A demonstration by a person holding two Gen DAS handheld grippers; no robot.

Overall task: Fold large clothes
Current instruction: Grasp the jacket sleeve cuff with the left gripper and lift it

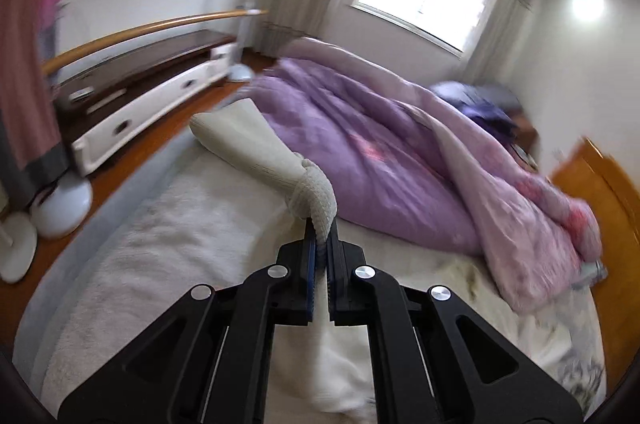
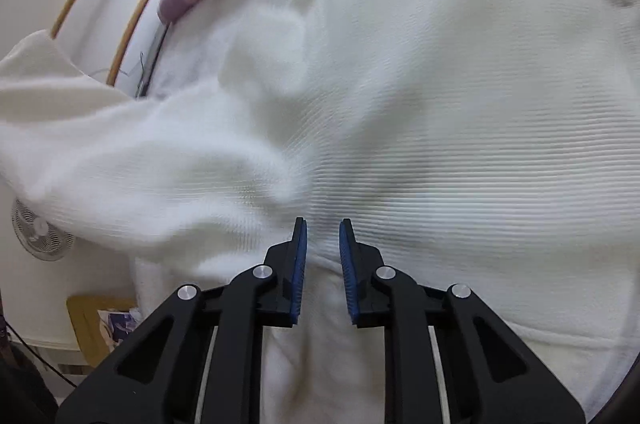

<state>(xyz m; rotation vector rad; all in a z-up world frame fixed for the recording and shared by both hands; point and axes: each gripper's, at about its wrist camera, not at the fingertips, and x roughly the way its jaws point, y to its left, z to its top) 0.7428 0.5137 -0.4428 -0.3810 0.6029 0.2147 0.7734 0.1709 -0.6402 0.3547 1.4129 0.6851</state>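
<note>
A large cream-white knit sweater (image 2: 400, 128) lies on the bed and fills the right wrist view. My left gripper (image 1: 321, 230) is shut on a ribbed sleeve (image 1: 316, 190) of the sweater and holds it lifted, the sleeve trailing away to the far left over the bed. My right gripper (image 2: 323, 236) hovers just over the sweater's body with its jaws a little apart and nothing between them. A sleeve or fold (image 2: 132, 160) of the sweater stretches off to the left in the right wrist view.
A purple and pink duvet (image 1: 360, 144) is bunched on the far half of the bed. A fluffy white blanket (image 1: 160, 256) covers the near side. A white dresser (image 1: 152, 108), fan bases (image 1: 60, 208) and a clothes rack (image 1: 120, 36) stand left. A wooden headboard (image 1: 600, 192) is right.
</note>
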